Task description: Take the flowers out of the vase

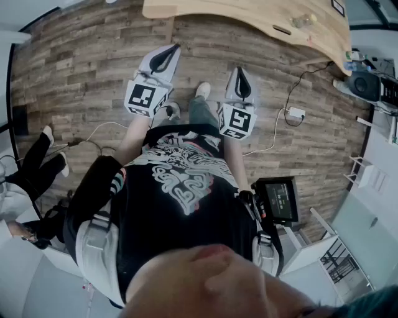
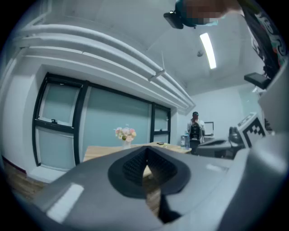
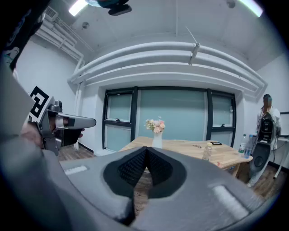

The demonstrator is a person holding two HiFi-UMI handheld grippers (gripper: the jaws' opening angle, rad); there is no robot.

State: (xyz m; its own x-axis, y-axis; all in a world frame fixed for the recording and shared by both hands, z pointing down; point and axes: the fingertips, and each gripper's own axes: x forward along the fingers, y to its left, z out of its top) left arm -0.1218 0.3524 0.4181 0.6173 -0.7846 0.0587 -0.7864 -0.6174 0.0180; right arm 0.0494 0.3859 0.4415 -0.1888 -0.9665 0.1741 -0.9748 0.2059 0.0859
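Observation:
A small bunch of pink and white flowers (image 3: 155, 125) stands in a white vase (image 3: 156, 140) on a light wooden table (image 3: 189, 149) some way ahead. The left gripper view also shows the flowers (image 2: 125, 133) in their vase (image 2: 127, 144), small and distant. My left gripper (image 2: 145, 164) is shut with nothing between its jaws. My right gripper (image 3: 146, 166) is shut and empty too. In the head view both are held out level over the wooden floor, the left gripper (image 1: 169, 54) and the right gripper (image 1: 240, 77) short of the table's edge (image 1: 249, 15).
A clear bottle (image 3: 207, 152) and a dark flat item (image 3: 216, 143) lie on the table. A person with a backpack (image 3: 264, 131) stands at the far right. Another person's legs (image 1: 31, 168) are at the left. Cables and a power adapter (image 1: 296, 113) lie on the floor.

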